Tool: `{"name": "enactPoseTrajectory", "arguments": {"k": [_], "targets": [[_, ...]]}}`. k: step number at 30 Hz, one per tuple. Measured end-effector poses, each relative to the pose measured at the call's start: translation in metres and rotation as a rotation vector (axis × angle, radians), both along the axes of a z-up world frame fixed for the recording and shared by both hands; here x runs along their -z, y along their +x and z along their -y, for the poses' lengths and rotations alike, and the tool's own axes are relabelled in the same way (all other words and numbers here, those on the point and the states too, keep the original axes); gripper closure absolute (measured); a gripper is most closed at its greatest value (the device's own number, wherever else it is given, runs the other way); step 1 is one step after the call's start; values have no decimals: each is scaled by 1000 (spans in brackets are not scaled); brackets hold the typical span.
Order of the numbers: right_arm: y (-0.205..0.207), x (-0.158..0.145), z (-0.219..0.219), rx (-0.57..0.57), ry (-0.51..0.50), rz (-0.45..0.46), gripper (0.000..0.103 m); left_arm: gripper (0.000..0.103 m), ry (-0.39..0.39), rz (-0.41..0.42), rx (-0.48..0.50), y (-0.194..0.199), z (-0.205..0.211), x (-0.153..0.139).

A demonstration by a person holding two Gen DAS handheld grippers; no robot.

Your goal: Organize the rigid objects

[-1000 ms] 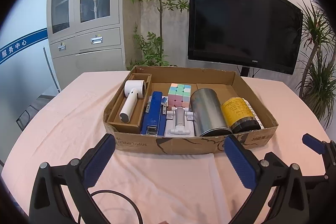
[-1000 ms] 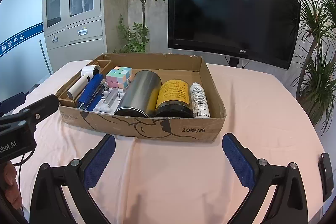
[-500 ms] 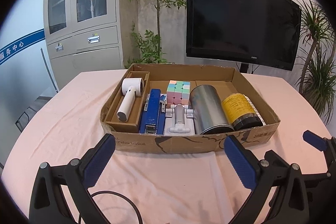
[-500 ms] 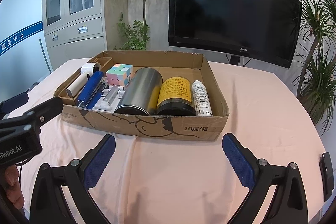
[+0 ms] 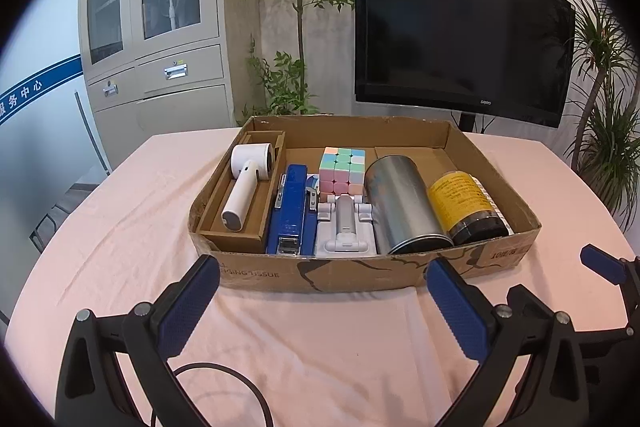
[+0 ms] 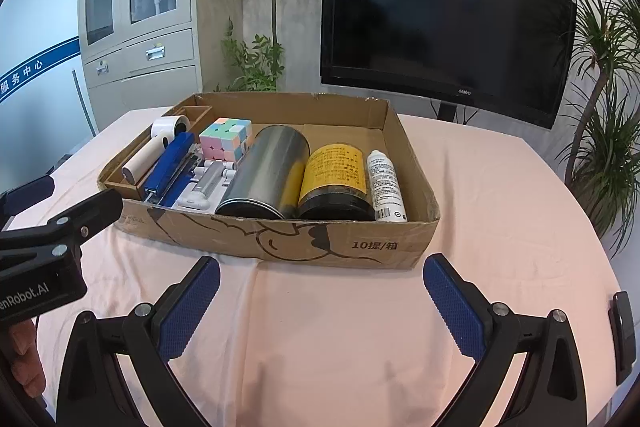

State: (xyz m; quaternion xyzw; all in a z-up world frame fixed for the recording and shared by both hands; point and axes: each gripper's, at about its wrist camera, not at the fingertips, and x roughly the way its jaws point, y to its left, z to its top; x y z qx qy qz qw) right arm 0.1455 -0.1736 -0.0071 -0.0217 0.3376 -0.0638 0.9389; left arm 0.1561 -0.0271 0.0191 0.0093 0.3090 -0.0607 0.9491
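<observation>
Both your left gripper [image 5: 322, 291] and right gripper [image 6: 320, 285] hang wide open and empty before the box [image 6: 280, 243]. Everything looks packed already, so your next move is probably pulling away from the counter [image 6: 340, 327].

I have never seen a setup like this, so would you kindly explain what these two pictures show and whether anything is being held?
A person holds two handheld grippers, each with a camera looking along its blue-padded fingers. One picture comes from the left gripper, the other from the right gripper. Both are open and hold nothing. Ahead, on a pink tablecloth, a cardboard box contains a lint remover, blue stapler, puzzle cube, white folding stand, metal can, yellow-labelled jar and white bottle.
</observation>
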Motion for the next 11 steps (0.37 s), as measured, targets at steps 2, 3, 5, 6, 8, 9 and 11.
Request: {"name": "enactPoseTrajectory", "arguments": {"k": [2, 3, 5, 6, 8, 9, 11], "targets": [[3, 1, 1, -2, 2, -4, 1, 0, 1, -4, 2, 2, 0, 2], [4, 1, 1, -1, 1, -5, 1, 0, -1, -7, 3, 3, 0, 2], [7, 3, 0, 0, -3, -7, 1, 0, -7, -14, 7, 7, -1, 5], [8, 3, 0, -1, -4, -9, 1, 0, -11, -14, 7, 9, -1, 6], [12, 6, 0, -5, -4, -16, 1, 0, -20, 6, 12, 10, 0, 5], [13, 7, 0, -8, -3, -16, 1, 0, -26, 15, 11, 10, -1, 5], [15, 7, 1, -21, 10, -10, 1, 0, -46, 0, 22, 16, -2, 6]]}}
